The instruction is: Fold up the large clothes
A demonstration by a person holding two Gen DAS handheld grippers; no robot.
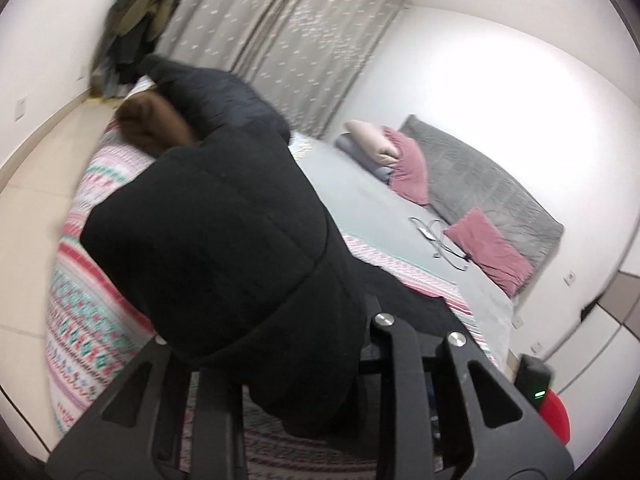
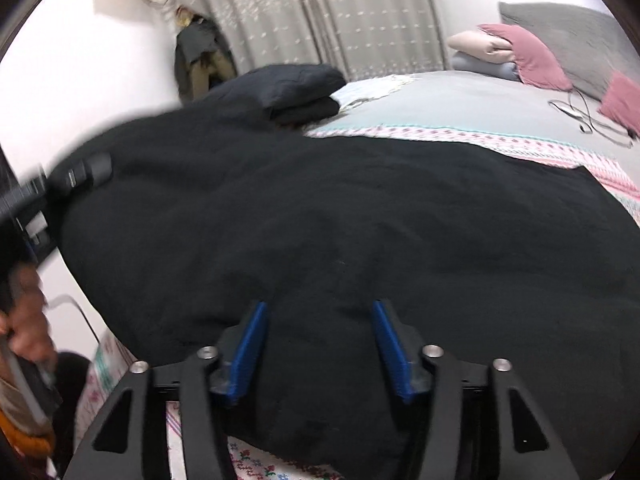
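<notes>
A large black padded jacket [image 2: 340, 216] lies spread on the bed. In the left wrist view a bulky quilted part of the jacket [image 1: 224, 232] hangs lifted in front of the camera and hides my left gripper's fingertips; the jaws look shut on the jacket. A brown fur trim [image 1: 154, 122] shows behind it. My right gripper [image 2: 320, 344] is open, its blue pads [image 2: 250, 354] just above the jacket's near edge. The left gripper [image 2: 86, 172] also shows at the jacket's left edge in the right wrist view.
The bed has a patterned pink and teal cover [image 1: 80, 300] and a grey sheet [image 1: 372, 196]. Pink cushions [image 1: 488, 248], folded pillows [image 2: 480, 50], a grey headboard [image 1: 480, 184] and a cable [image 1: 440, 244] lie far. Curtains [image 2: 320, 12] and hung clothes [image 2: 202, 60] stand behind.
</notes>
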